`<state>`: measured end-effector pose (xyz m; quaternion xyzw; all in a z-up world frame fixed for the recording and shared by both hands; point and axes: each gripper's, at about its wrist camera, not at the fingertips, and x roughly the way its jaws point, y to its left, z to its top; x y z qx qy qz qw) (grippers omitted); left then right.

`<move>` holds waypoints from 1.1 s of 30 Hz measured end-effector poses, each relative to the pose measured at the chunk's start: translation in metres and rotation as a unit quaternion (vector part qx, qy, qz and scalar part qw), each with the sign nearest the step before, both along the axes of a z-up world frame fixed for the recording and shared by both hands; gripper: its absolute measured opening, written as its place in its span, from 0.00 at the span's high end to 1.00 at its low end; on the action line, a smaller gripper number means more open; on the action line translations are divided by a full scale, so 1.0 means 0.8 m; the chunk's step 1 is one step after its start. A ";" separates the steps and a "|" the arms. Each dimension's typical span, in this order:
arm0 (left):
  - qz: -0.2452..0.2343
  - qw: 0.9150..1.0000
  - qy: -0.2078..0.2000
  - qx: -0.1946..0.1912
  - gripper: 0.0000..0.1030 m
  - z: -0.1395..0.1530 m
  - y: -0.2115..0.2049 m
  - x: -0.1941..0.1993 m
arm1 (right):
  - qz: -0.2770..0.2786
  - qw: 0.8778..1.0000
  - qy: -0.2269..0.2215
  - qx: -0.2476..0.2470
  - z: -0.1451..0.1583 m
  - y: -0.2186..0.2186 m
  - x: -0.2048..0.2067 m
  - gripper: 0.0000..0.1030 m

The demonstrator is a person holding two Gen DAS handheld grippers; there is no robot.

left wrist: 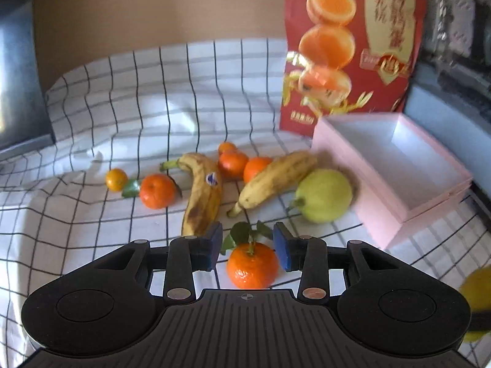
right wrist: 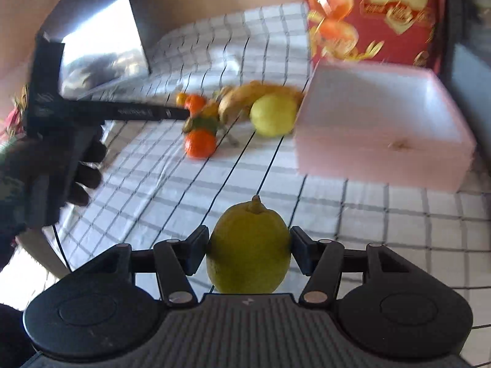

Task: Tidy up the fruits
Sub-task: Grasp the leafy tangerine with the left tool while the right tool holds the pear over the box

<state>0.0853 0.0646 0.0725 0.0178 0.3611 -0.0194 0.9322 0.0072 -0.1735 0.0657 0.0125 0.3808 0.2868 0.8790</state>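
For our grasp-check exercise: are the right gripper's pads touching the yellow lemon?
Touching. The right wrist view shows both pads of the right gripper pressed against the yellow lemon.

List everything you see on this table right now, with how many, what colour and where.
tangerines: six, orange; one with leaves between the left gripper's pads, five among the bananas
bananas: two, yellow with brown spots, mid-cloth
pear: one, pale green, beside the pink box
lemon: one, yellow, in the right gripper
pink box: one, open, empty, right side
red carton: one, standing behind the box
tablecloth: one, white with black grid
left gripper: black, blue pads, open around the tangerine
right gripper: black, shut on the lemon
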 end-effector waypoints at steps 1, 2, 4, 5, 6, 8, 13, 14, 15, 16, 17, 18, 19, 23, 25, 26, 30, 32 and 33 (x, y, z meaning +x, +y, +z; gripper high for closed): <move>0.001 1.000 0.009 0.003 0.60 -0.005 -0.001 0.005 | -0.008 1.000 -0.007 0.002 0.007 -0.006 0.000 0.44; 0.002 1.000 0.017 0.006 0.59 -0.010 0.000 0.009 | -0.018 1.000 -0.015 0.003 0.014 -0.013 -0.001 0.44; 0.005 1.000 0.026 0.015 0.59 -0.017 -0.002 0.014 | -0.036 0.999 -0.026 -0.001 0.022 -0.026 -0.003 0.44; 0.005 0.999 0.029 0.018 0.59 -0.021 -0.001 0.015 | -0.045 0.999 -0.029 -0.003 0.024 -0.031 -0.003 0.44; 0.004 0.999 0.031 0.020 0.59 -0.024 -0.002 0.016 | -0.053 0.998 -0.030 -0.004 0.024 -0.035 -0.004 0.44; -0.003 0.999 0.030 0.017 0.57 -0.026 -0.003 0.015 | -0.068 0.997 -0.027 -0.004 0.022 -0.045 -0.005 0.44; -0.020 0.999 0.050 0.003 0.52 -0.032 -0.009 0.023 | -0.095 0.995 -0.010 -0.011 0.008 -0.053 -0.006 0.44; -0.026 0.998 0.059 -0.001 0.52 -0.034 -0.011 0.024 | -0.098 0.995 -0.008 -0.012 0.006 -0.054 -0.007 0.44; -0.032 0.997 0.067 -0.002 0.51 -0.037 -0.013 0.025 | -0.099 0.995 -0.005 -0.012 0.004 -0.055 -0.008 0.44; -0.039 0.996 0.075 -0.001 0.51 -0.041 -0.015 0.025 | -0.101 0.995 -0.004 -0.012 0.003 -0.056 -0.009 0.44; -0.042 0.996 0.083 0.002 0.51 -0.045 -0.016 0.027 | -0.103 0.995 -0.003 -0.011 0.002 -0.056 -0.009 0.44; -0.044 0.995 0.090 0.002 0.51 -0.048 -0.016 0.028 | -0.104 0.994 -0.002 -0.010 0.001 -0.056 -0.009 0.44; -0.046 0.994 0.095 -0.002 0.52 -0.051 -0.015 0.029 | -0.106 0.994 -0.002 -0.010 0.000 -0.057 -0.008 0.44; -0.052 0.996 0.074 -0.009 0.53 -0.042 -0.014 0.020 | -0.111 0.994 0.000 -0.010 -0.003 -0.060 -0.007 0.44; -0.060 0.997 0.040 -0.027 0.53 -0.020 -0.014 0.009 | -0.114 0.993 0.001 -0.009 -0.004 -0.062 -0.005 0.44; -0.068 0.997 0.019 -0.043 0.53 -0.003 -0.016 0.007 | -0.117 0.993 -0.001 -0.008 -0.002 -0.064 -0.004 0.44; -0.125 0.987 -0.051 -0.085 0.53 0.070 -0.042 0.028 | -0.129 0.992 -0.017 0.007 0.018 -0.075 0.010 0.44; -0.165 0.981 -0.057 -0.085 0.53 0.095 -0.070 0.059 | -0.133 0.990 -0.039 0.007 0.033 -0.078 0.022 0.44; -0.186 0.978 -0.041 -0.089 0.53 0.099 -0.086 0.081 | -0.136 0.989 -0.050 0.003 0.040 -0.077 0.030 0.44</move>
